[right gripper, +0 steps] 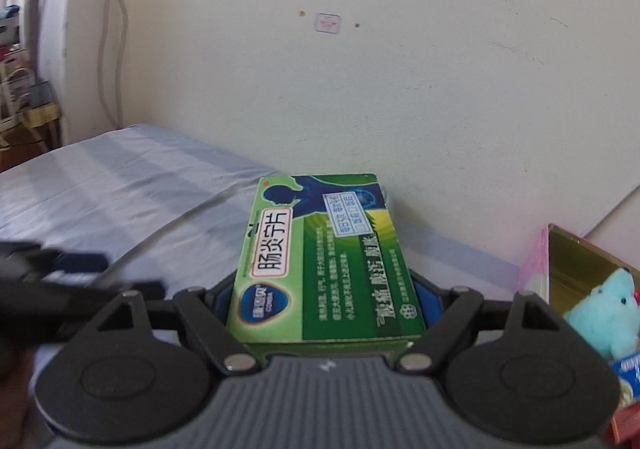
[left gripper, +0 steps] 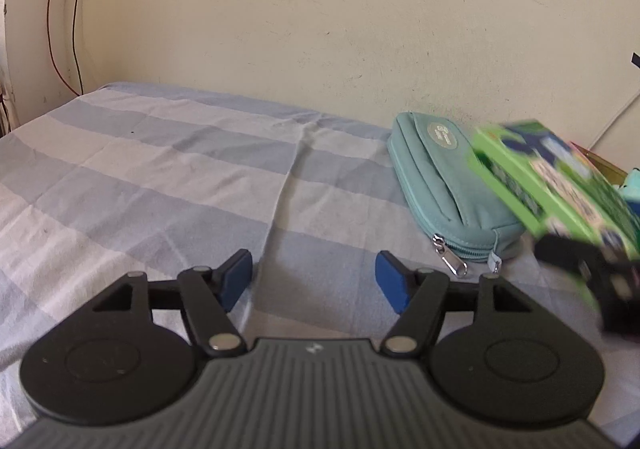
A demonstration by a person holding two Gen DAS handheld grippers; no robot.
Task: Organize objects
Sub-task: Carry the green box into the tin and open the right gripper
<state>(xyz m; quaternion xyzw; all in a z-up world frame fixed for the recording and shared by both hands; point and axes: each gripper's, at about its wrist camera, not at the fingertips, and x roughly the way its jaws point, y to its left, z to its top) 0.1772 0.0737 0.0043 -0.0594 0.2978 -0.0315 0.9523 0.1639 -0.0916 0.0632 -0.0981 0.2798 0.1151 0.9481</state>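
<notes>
Right gripper [right gripper: 324,297] clamps green medicine box [right gripper: 320,261] at frame centre, lifted clear of the striped bedsheet [left gripper: 160,169]; left gripper [left gripper: 314,277] gapes empty, lower centre; teal pouch [left gripper: 440,185] mid-right awaits sorting, so task looks early.

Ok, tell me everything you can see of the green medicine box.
The green medicine box is a flat cardboard carton, light green on one side and darker green on the other, with a blue figure, a blue logo badge and Chinese lettering on its top face. It looks shut and undamaged. The right hand-held gripper clamps its near end between blue pads, holding it above the striped bedsheet, beside the teal zip pouch.
</notes>
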